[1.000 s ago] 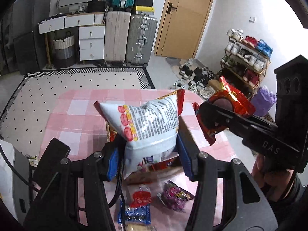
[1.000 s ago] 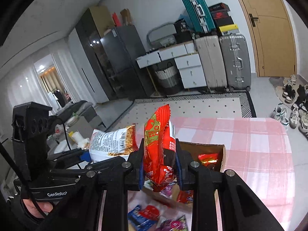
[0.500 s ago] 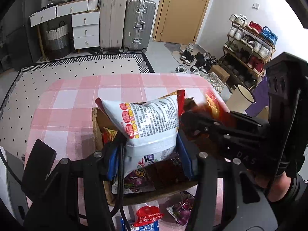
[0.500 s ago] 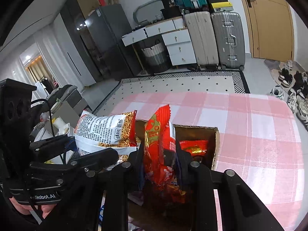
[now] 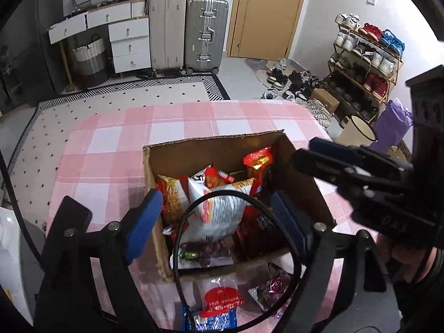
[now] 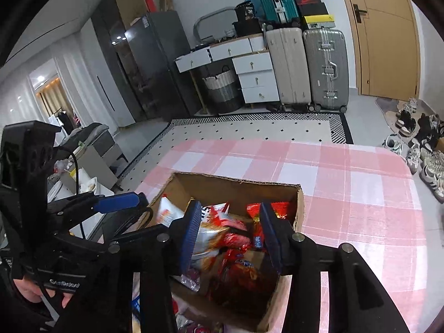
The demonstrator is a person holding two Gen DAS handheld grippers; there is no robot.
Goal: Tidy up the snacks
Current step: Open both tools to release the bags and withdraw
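An open cardboard box (image 5: 211,149) (image 6: 236,187) stands on the pink checked tablecloth, full of snack bags. A white bag with orange ends (image 5: 219,213) lies on top inside it, and red bags (image 6: 236,266) lie beside it. My left gripper (image 5: 219,219) is open and empty just above the box. My right gripper (image 6: 230,233) is open and empty over the box's right part; it also shows in the left wrist view (image 5: 347,163). Loose snacks lie in front of the box: a red, white and blue packet (image 5: 220,302) and a purple packet (image 5: 273,285).
The pink checked table (image 5: 111,144) reaches past the box to its far edge. Beyond are a patterned rug, suitcases (image 5: 205,33), white drawers and a shoe rack (image 5: 363,63) on the right. A black cable (image 5: 183,216) loops in front of the left wrist camera.
Both grippers came down over the box and opened. The white bag left my left gripper and the red bag left my right one; both now lie in the box.
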